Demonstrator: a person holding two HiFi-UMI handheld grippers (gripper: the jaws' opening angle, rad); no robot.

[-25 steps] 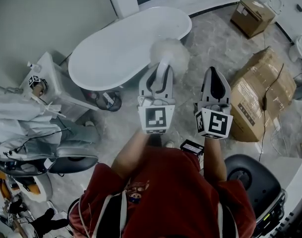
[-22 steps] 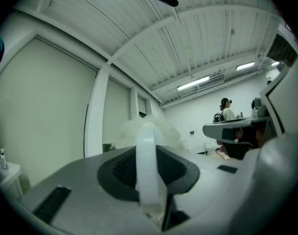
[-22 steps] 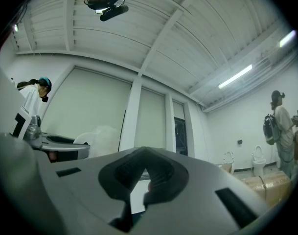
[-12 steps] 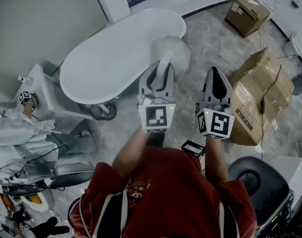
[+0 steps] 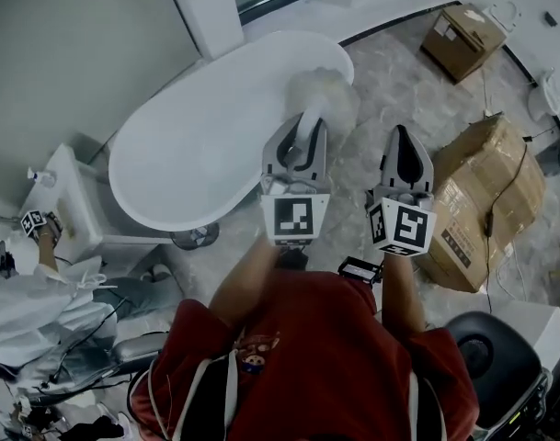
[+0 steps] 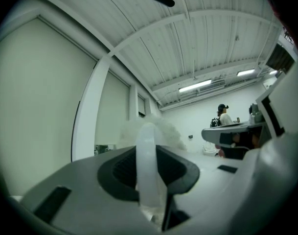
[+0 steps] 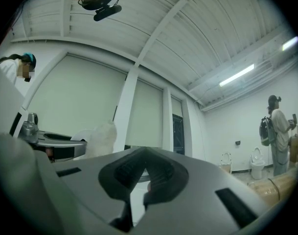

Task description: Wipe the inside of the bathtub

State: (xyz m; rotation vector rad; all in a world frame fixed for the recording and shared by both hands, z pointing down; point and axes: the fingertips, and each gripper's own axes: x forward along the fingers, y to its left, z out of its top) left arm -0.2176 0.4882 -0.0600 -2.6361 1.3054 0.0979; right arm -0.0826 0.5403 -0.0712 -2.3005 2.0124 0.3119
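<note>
1. Head view: the bathtub (image 5: 197, 136) is a white oval ahead and to the person's left. Its long axis runs from lower left to upper right. The left gripper (image 5: 299, 136) is clamped on the white handle of a duster (image 5: 322, 95). The handle runs straight away from the person, leaning slightly right. The fluffy head sits just past the jaw tips, over the rim at the tub's upper-right end; whether it touches the tub cannot be told. The right gripper (image 5: 405, 150) is held just beside the left one, over the marbled floor (image 5: 381, 81) and apart from the tub. A cardboard box (image 5: 486, 186) lies to its right.

2. Left gripper view: the left gripper (image 6: 149, 163) has its jaws pressed against the handle from both sides. The duster (image 6: 148, 146) rises between them, its pale fluff spreading beyond the tips against the wall and ceiling, so it points upward.

3. Right gripper view: the right gripper (image 7: 145, 173) has its jaw tips brought together with nothing between them. The duster's (image 7: 97, 136) head shows off to the left.
</note>
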